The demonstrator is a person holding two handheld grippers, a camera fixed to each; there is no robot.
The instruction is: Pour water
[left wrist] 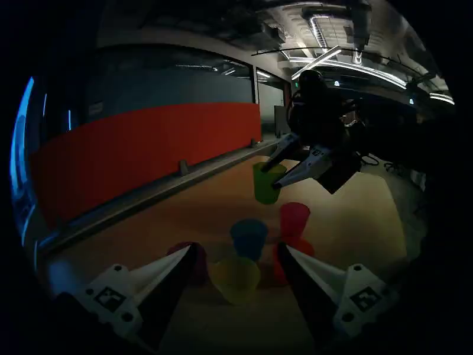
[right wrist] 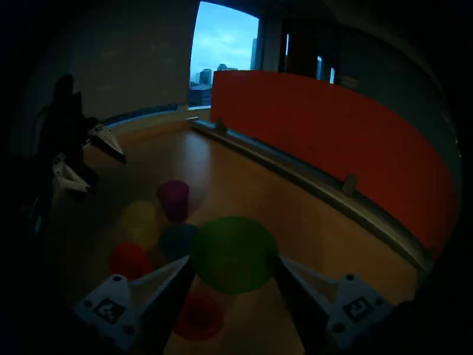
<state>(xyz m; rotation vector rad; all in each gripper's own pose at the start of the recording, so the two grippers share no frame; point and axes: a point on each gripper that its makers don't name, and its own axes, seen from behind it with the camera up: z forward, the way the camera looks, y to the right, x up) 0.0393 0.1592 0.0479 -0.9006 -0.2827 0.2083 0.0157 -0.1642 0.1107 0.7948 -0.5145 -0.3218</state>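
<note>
My right gripper (right wrist: 232, 257) is shut on a green cup (right wrist: 233, 254), which looks like a round green shape between its fingers. In the left gripper view that green cup (left wrist: 267, 184) hangs a little above the wooden table (left wrist: 355, 219), held by the right gripper (left wrist: 269, 177). Below and around it stand a blue cup (left wrist: 249, 235), a yellow cup (left wrist: 236, 279), two red cups (left wrist: 294, 218) and a dark purple cup (left wrist: 198, 260). My left gripper (left wrist: 235, 247) is open, with the yellow cup just ahead of its fingertips. Whether any cup holds water is too dark to tell.
A red partition (left wrist: 148, 154) on a metal rail runs along the table's far side. In the right gripper view a window (right wrist: 222, 56) shows at the back. The left gripper (right wrist: 103, 171) and a dark figure (right wrist: 62, 124) stand at the far left, beyond the purple cup (right wrist: 174, 198).
</note>
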